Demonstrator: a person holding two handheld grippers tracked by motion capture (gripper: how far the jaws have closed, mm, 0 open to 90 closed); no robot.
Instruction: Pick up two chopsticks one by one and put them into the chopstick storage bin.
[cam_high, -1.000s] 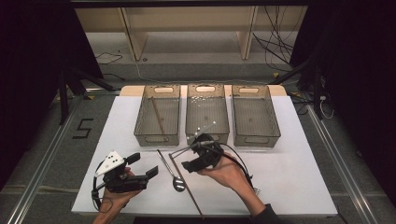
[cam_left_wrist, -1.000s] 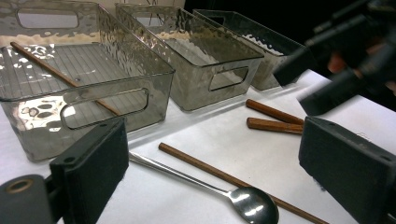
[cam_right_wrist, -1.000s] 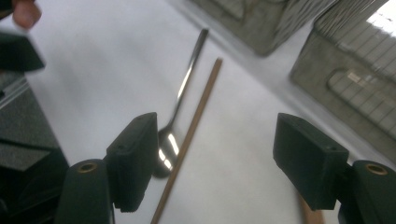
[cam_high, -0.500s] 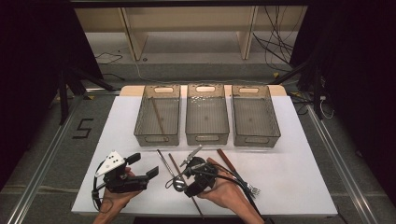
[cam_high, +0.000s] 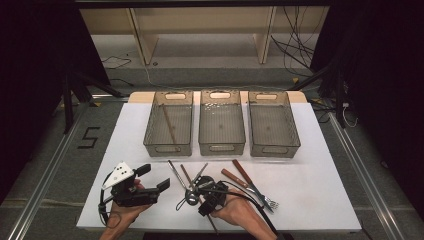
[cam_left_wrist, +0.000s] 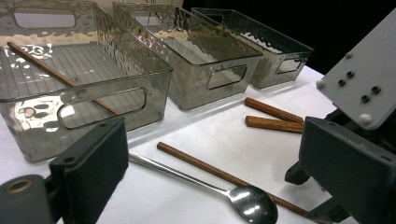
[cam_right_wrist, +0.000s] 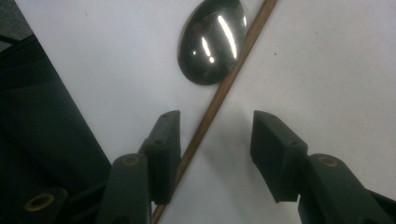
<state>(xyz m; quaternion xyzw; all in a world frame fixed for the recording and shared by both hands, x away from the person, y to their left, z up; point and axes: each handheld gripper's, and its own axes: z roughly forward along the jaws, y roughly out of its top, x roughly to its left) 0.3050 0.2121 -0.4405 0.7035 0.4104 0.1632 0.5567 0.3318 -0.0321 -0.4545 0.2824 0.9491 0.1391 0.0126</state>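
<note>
White table (cam_high: 320, 200) holds most cutlery unsorted; one chopstick (cam_high: 168, 123) is binned, and my right gripper (cam_right_wrist: 215, 140), jaws just closing but half open, straddles another chopstick (cam_right_wrist: 219, 98).

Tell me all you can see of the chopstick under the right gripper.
The chopstick is a thin, straight, brown stick that looks like wood. It lies flat on the white table, running beside the spoon bowl. It passes between the right gripper jaws, close by one pad; they have just been closing but do not yet press it.
</note>
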